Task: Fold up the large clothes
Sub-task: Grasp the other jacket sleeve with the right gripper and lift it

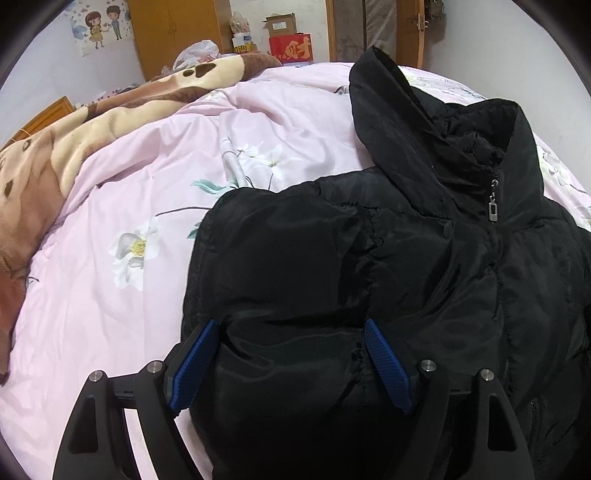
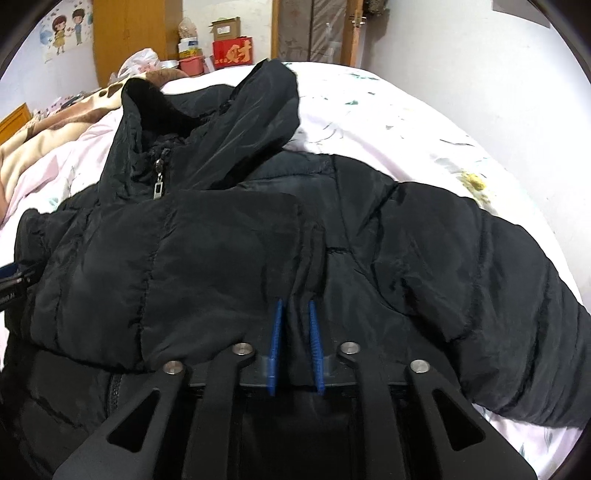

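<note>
A black hooded puffer jacket [image 1: 406, 258] lies front up on the bed, zipped, hood pointing away. Its left sleeve is folded over the chest. My left gripper [image 1: 291, 325] is open, its blue pads straddling the folded sleeve without pinching it. In the right wrist view the jacket [image 2: 221, 240] fills the frame, its right sleeve [image 2: 480, 258] spread out to the right. My right gripper [image 2: 295, 306] is shut on a pinch of jacket fabric near the right armpit seam.
The pink floral quilt [image 1: 129, 221] covers the bed. A brown and cream blanket [image 1: 55, 147] is bunched at the far left. Boxes [image 1: 291, 48] and a wooden wardrobe [image 1: 173, 29] stand behind the bed. The bed's right edge [image 2: 535, 166] is near the wall.
</note>
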The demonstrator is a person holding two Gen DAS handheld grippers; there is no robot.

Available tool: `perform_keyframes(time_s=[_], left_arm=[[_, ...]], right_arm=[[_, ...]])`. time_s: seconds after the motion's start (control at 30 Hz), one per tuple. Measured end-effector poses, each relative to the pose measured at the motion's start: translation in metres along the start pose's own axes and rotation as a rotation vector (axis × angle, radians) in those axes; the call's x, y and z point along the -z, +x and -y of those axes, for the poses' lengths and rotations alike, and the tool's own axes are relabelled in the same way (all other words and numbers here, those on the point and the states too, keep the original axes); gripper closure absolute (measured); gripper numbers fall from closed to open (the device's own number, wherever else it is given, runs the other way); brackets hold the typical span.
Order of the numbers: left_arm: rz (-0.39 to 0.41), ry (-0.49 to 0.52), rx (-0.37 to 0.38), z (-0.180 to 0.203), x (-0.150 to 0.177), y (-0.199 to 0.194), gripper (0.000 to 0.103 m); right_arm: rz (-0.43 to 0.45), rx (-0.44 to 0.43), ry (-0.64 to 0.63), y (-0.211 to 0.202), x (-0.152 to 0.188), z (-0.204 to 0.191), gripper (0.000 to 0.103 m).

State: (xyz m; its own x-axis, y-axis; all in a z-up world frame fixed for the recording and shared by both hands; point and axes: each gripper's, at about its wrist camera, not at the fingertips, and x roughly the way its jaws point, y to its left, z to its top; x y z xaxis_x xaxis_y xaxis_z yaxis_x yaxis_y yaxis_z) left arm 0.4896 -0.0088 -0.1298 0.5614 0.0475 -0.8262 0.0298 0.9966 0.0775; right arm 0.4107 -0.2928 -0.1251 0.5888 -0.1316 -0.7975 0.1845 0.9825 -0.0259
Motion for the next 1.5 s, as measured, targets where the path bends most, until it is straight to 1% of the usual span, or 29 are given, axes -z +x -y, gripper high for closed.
perform_keyframes(time_s=[0.07,0.1,0.13,0.2,0.23,0.37,0.5,0.57,0.63,0.8,0.93,1.03,1.1,1.2,1.37,1.5], left_arm=[[-0.001,-0.029,0.01,-0.003,0.004,-0.011,0.022],[0.0,-0.045,0.023,-0.005,0.006,-0.019,0.022],[0.006,-0.05,0.025,-0.005,0.01,-0.028,0.022],[0.026,-0.049,0.031,-0.004,0.017,-0.046,0.022],[0.046,-0.043,0.029,-0.001,0.023,-0.059,0.022],[0.083,-0.01,0.072,0.014,0.043,-0.105,0.022],[0.107,-0.011,0.125,0.035,0.069,-0.148,0.021],[0.115,0.003,0.145,0.047,0.081,-0.162,0.02],[0.126,0.024,0.157,0.061,0.09,-0.173,0.019],[0.098,0.084,0.207,0.103,0.11,-0.181,0.019],[0.085,0.145,0.223,0.135,0.122,-0.177,0.019],[0.065,0.152,0.248,0.15,0.127,-0.173,0.019],[0.06,0.157,0.246,0.157,0.128,-0.172,0.019],[0.069,0.178,0.232,0.165,0.127,-0.173,0.019],[0.046,0.163,0.247,0.172,0.122,-0.166,0.019],[0.031,0.178,0.246,0.182,0.122,-0.158,0.019]], right_arm=[[0.011,-0.002,0.018,-0.01,0.001,0.007,0.073],[0.026,-0.008,0.033,-0.02,0.003,0.013,0.066],[0.039,-0.011,0.043,-0.028,0.004,0.018,0.062],[0.069,-0.007,0.065,-0.051,0.011,0.034,0.057],[0.075,0.001,0.07,-0.059,0.013,0.039,0.056],[0.092,0.053,0.093,-0.098,0.033,0.082,0.05],[0.116,0.115,0.165,-0.14,0.062,0.141,0.045],[0.114,0.141,0.207,-0.159,0.079,0.173,0.043],[0.119,0.174,0.239,-0.17,0.09,0.198,0.039],[0.117,0.253,0.36,-0.195,0.124,0.268,0.031],[0.103,0.291,0.433,-0.2,0.145,0.311,0.026],[0.071,0.326,0.453,-0.193,0.155,0.333,0.026],[0.055,0.326,0.486,-0.186,0.159,0.347,0.026],[0.045,0.31,0.515,-0.178,0.163,0.36,0.026],[0.02,0.298,0.543,-0.157,0.159,0.37,0.026],[-0.019,0.287,0.545,-0.137,0.159,0.372,0.026]])
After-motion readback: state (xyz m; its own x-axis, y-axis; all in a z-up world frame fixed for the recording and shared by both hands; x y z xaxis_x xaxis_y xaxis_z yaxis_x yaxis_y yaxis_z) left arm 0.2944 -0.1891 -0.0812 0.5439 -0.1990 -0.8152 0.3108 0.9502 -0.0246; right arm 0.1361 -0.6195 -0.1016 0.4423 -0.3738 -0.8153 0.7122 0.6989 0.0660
